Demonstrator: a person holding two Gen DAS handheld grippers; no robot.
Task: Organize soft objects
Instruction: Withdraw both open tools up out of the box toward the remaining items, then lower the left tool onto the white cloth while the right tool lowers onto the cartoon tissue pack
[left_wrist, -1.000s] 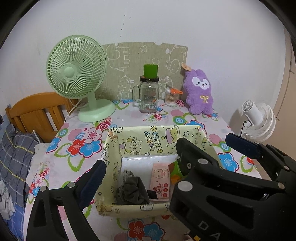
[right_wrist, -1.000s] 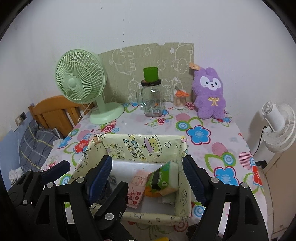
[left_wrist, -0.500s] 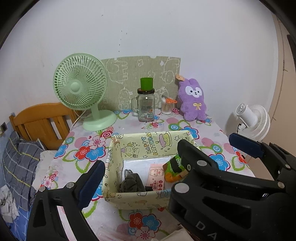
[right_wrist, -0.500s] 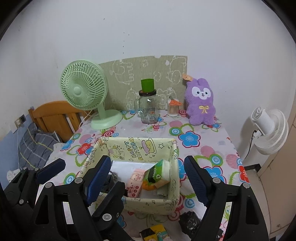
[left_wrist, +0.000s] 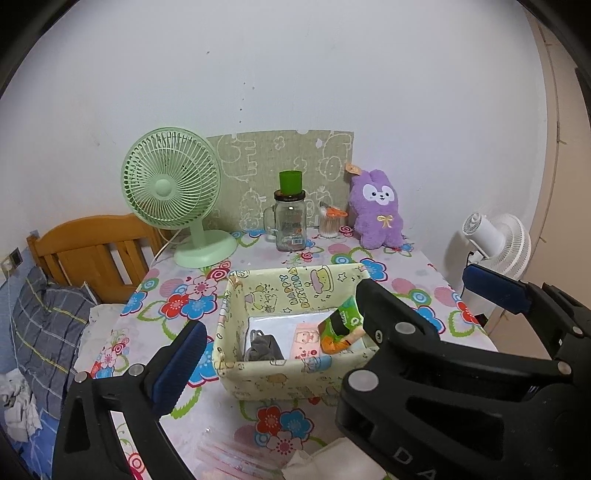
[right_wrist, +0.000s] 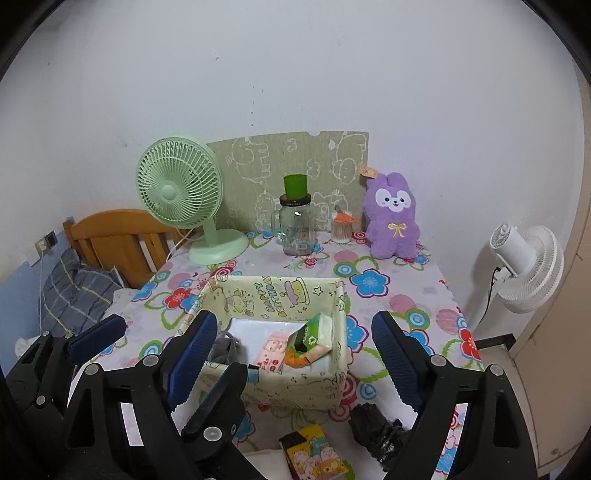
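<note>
A pale yellow fabric box (left_wrist: 291, 384) (right_wrist: 295, 387) stands mid-table. It holds a grey cloth (left_wrist: 260, 347) (right_wrist: 225, 349), a pink tissue pack (left_wrist: 306, 341) (right_wrist: 275, 354) and a green tissue pack (left_wrist: 341, 325) (right_wrist: 310, 338). Both grippers hover above the table's near edge, open and empty: the left (left_wrist: 332, 339) and the right (right_wrist: 295, 362). In front of the box lie a colourful tissue pack (right_wrist: 317, 452), a black crumpled thing (right_wrist: 376, 432) and something white (left_wrist: 328, 461). A purple plush rabbit (left_wrist: 376, 210) (right_wrist: 393, 218) sits at the back.
A green desk fan (left_wrist: 173, 192) stands back left. A glass jar with a green cup on top (left_wrist: 290, 221) and a cotton-swab pot (left_wrist: 328, 221) stand by the patterned board. A white fan (right_wrist: 528, 258) is off the table's right edge. A wooden bed (left_wrist: 92, 251) is on the left.
Both grippers have drawn back and up from the box, which now looks smaller and farther. The items in front of the box have come into view.
</note>
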